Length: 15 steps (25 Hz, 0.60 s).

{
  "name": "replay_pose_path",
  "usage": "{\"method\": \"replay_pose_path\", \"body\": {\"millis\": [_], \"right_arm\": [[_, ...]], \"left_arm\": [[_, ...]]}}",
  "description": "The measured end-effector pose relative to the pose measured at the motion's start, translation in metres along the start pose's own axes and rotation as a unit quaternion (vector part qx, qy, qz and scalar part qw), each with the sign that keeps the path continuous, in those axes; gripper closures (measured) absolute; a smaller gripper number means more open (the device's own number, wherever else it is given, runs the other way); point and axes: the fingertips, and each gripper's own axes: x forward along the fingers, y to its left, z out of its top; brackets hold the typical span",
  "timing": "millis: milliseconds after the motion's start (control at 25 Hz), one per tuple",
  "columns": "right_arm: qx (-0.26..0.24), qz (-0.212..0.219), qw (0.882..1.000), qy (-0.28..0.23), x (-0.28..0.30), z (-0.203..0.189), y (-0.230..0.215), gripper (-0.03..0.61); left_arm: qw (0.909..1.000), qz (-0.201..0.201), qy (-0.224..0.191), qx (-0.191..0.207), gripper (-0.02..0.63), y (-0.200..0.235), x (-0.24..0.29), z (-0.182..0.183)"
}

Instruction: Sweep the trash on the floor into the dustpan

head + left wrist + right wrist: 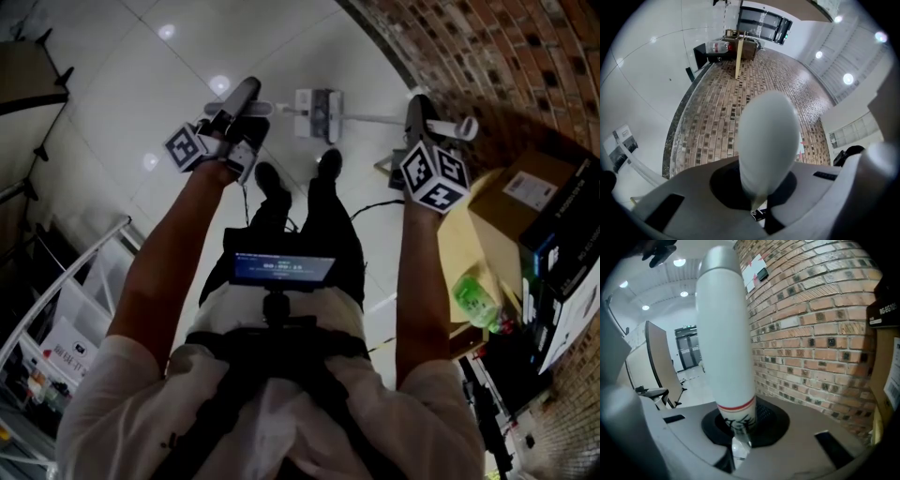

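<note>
Chest screen lit. Left gripper clamped on pale handle; right gripper clamped on white pole. Dustpan on tile floor beyond shoes, contents unreadable. Green bottle by cardboard box.

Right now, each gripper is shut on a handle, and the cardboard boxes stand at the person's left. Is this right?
Only the side is wrong: the cardboard boxes stand at the person's right, beside the brick wall, as the head view shows.
</note>
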Motion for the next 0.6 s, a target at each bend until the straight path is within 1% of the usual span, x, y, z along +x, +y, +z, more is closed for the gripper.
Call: {"method": "replay_pose_path", "body": {"millis": [200,600], "right_arm": [[0.006,-0.002,1.0,0.003,-0.0028,0.0002,-0.0049,0.558],[0.005,0.003,1.0,0.008,-0.0039,0.0017,-0.0074,0.563]], "left_arm": [[0.9999,-0.008,-0.013,0.003,0.611,-0.0022,-0.0009,0.0077],[1.0,-0.005,0.0,0.0,0.611,-0.0035,0.0069,0.0019]]}}
